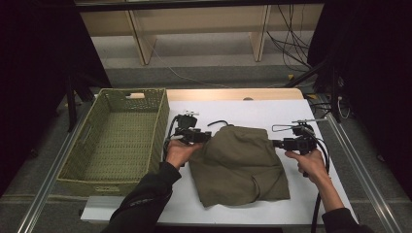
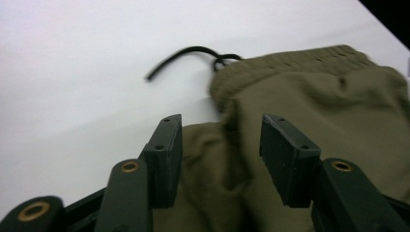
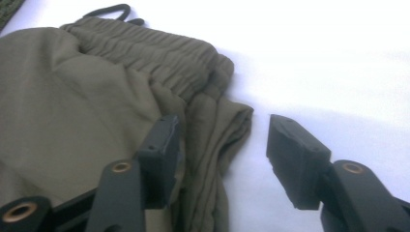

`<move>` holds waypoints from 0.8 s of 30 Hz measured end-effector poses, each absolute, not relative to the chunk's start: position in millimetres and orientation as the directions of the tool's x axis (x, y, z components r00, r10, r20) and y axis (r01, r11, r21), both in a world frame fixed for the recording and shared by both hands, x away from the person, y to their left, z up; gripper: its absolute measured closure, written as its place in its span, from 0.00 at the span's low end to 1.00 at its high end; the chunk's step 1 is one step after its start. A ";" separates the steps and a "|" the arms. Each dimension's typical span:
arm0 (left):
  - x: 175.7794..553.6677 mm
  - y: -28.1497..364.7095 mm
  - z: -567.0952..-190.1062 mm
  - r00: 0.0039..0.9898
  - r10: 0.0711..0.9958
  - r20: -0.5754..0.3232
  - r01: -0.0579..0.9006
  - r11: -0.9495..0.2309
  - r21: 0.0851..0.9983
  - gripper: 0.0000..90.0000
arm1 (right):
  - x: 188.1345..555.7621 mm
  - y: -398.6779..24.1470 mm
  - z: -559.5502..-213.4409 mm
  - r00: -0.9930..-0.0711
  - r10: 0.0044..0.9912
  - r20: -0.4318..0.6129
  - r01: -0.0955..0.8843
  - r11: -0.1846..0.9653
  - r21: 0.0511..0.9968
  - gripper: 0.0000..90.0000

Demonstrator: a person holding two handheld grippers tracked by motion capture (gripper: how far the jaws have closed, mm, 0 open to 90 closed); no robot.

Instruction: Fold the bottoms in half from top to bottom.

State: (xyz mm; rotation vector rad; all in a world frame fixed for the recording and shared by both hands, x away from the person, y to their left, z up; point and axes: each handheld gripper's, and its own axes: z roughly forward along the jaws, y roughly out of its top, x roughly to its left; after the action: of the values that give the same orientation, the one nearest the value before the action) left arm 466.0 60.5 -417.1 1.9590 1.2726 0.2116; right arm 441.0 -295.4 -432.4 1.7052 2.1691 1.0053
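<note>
With both the left gripper and right gripper apart, I leave the folded trousers flat on the worktop, and next I likely regrip them for the basket.

No readable text, label, brand or number on anything in view.

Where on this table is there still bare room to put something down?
Bare white tabletop lies beyond the folded olive garment, and a strip runs along the near edge in front of it. The wicker basket looks empty too. It is crowded at both sides of the garment, where the left gripper and right gripper sit.
</note>
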 end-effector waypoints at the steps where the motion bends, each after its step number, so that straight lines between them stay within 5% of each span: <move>1: 467.9 56.3 -418.9 0.491 0.827 -0.272 0.717 -0.206 0.666 0.53 | 441.3 -295.0 -432.0 -0.322 0.917 0.235 0.775 0.112 0.622 0.48; 6: 475.7 42.4 -434.1 0.498 0.814 -0.299 0.753 -0.234 0.615 0.54 | 444.1 -288.9 -428.2 -0.345 0.908 0.237 0.765 0.126 0.632 0.45; 9: 476.4 41.0 -441.9 0.518 0.771 -0.372 0.777 -0.242 0.581 0.76 | 449.5 -283.4 -426.4 -0.359 0.904 0.234 0.766 0.142 0.627 0.44; 12: 467.9 38.2 -440.8 0.562 0.764 -0.317 0.731 -0.280 0.622 0.97 | 458.4 -275.7 -426.9 -0.369 0.900 0.231 0.771 0.158 0.617 0.43; 24: 427.4 41.0 -446.2 0.656 0.709 -0.259 0.654 -0.363 0.663 0.98 | 484.1 -245.2 -447.0 -0.399 0.887 0.230 0.827 0.240 0.508 0.40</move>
State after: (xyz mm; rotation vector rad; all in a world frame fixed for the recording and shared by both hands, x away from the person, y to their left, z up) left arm 427.4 41.0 -446.2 2.1017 1.0535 0.0908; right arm 484.1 -245.2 -447.0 1.6585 2.3889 0.8723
